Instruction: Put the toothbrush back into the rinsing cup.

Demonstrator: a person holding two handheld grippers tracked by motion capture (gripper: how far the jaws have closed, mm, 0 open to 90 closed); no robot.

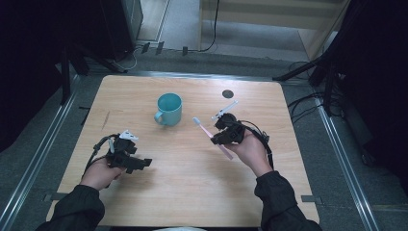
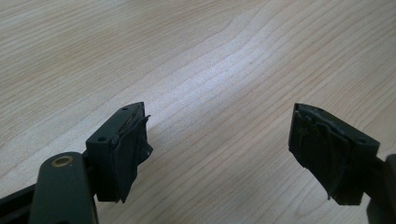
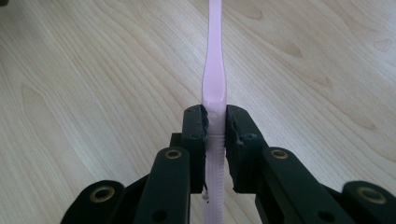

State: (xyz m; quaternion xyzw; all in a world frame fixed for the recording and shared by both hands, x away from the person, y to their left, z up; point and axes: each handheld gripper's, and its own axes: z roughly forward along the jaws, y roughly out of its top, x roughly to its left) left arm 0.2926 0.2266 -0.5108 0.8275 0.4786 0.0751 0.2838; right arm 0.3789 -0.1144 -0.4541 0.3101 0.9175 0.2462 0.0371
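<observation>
A pink toothbrush [image 1: 208, 133] with a pale head lies slanted in my right gripper [image 1: 219, 140], to the right of a teal mug [image 1: 169, 109] near the table's middle. In the right gripper view both black pads press on the toothbrush [image 3: 214, 88] at the thick part of its handle, so that gripper [image 3: 215, 122] is shut on it; the brush head runs out past the top edge. My left gripper [image 1: 142, 162] rests low at the front left. Its jaws stand wide apart over bare wood, left gripper [image 2: 219, 140] open with nothing between them.
The wooden table [image 1: 192, 192] has a dark round hole [image 1: 227, 94] near its back right. Metal rails, cables and dark stands ring the table on the floor.
</observation>
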